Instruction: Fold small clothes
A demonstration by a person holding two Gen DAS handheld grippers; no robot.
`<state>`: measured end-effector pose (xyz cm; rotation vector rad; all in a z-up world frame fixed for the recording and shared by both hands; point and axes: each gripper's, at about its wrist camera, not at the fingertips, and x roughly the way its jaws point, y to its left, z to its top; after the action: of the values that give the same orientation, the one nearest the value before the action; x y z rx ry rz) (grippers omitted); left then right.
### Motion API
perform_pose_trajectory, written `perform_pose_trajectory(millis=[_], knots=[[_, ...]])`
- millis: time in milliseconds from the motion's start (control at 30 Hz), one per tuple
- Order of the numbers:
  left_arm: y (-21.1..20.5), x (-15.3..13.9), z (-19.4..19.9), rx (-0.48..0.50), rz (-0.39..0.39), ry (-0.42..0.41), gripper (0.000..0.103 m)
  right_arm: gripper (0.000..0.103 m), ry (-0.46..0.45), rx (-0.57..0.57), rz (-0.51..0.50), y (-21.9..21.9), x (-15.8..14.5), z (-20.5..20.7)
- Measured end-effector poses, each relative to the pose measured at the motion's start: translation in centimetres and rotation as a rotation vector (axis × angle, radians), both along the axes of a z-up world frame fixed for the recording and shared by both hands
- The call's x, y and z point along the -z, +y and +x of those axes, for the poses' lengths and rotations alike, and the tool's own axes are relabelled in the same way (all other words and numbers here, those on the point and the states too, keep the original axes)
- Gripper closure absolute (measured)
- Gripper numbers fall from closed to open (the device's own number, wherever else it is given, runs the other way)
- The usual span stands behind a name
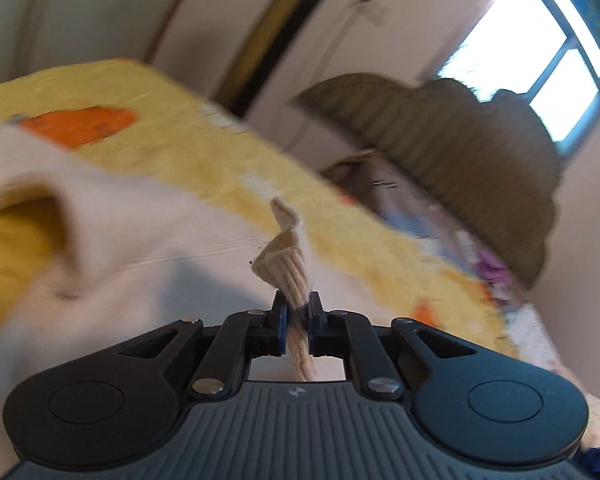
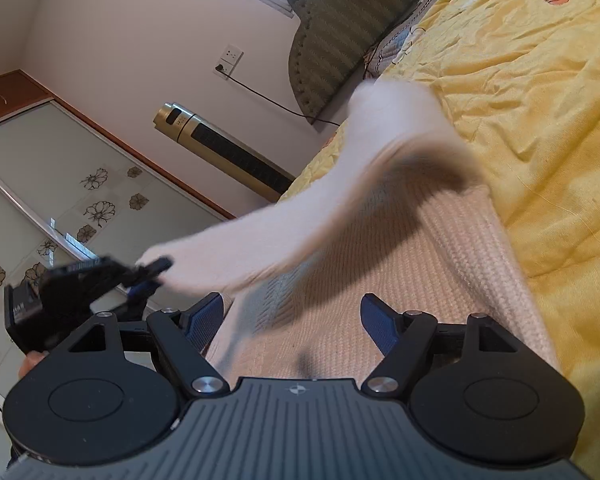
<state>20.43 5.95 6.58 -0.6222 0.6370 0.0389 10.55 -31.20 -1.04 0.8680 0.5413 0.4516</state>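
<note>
Ribbed cream knit point(image 1: 290, 264); perhaps sleeve.

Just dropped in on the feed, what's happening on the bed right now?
A person with a gripper in each hand is folding a cream knit garment on the yellow bedspread. The left gripper has its jaws shut on a ribbed edge of the knit, lifted clear of the bed. The right gripper is open, jaws either side of the flat part, not pinching it.
</note>
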Motion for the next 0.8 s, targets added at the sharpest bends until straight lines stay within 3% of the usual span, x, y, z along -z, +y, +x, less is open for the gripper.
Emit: perform_pose_trajectory(millis=[100,167,267,367,400,467,500,567,633,700,767,800], knots=[[2.1,4.4,-0.2,-0.014,-0.033,0.156,0.094,0.021,-0.004,-0.005,0.002,0.1,-0.1,0.0],[2.0,6.2,-0.8,-0.004,-0.016,0.177,0.094,0.021,-0.004,-0.007,-0.003,0.1,-0.1,0.1],[1.1,6.9,-1.8,-0.002,0.051,0.106,0.094,0.021,0.007,-0.007,-0.022,0.3,-0.3,0.1],[1.1,7.6,-2.3,-0.018,0.037,0.06,0.093,0.02,0.137,-0.048,-0.088,0.9,-2.5,1.6],[1.1,7.9,-2.6,-0.012,0.051,0.034,0.093,0.02,0.143,-0.058,-0.083,0.7,-3.5,2.3],[0.9,8.3,-3.3,-0.011,0.061,-0.009,0.092,0.019,0.049,-0.029,-0.108,-0.2,-6.2,3.7],[1.0,8.4,-3.4,-0.014,0.054,-0.017,0.092,0.013,-0.003,-0.001,-0.152,-0.7,-7.3,4.6],[1.1,8.5,-3.5,-0.017,0.041,-0.02,0.092,0.009,-0.022,0.058,-0.269,-1.5,-8.6,7.8],[1.1,8.5,-3.6,-0.018,0.043,-0.024,0.092,0.025,0.101,0.089,-0.394,-2.1,-8.0,12.5],[0.9,8.5,-3.6,-0.018,0.049,-0.025,0.092,0.056,0.187,0.101,-0.484,-2.0,-6.7,16.1],[1.0,8.6,-3.7,-0.018,0.043,-0.026,0.092,0.059,0.272,0.094,-0.511,-1.7,-4.9,18.6],[1.1,8.6,-3.7,-0.018,0.038,-0.027,0.092,0.06,0.305,0.068,-0.469,-1.7,-3.5,19.4]])
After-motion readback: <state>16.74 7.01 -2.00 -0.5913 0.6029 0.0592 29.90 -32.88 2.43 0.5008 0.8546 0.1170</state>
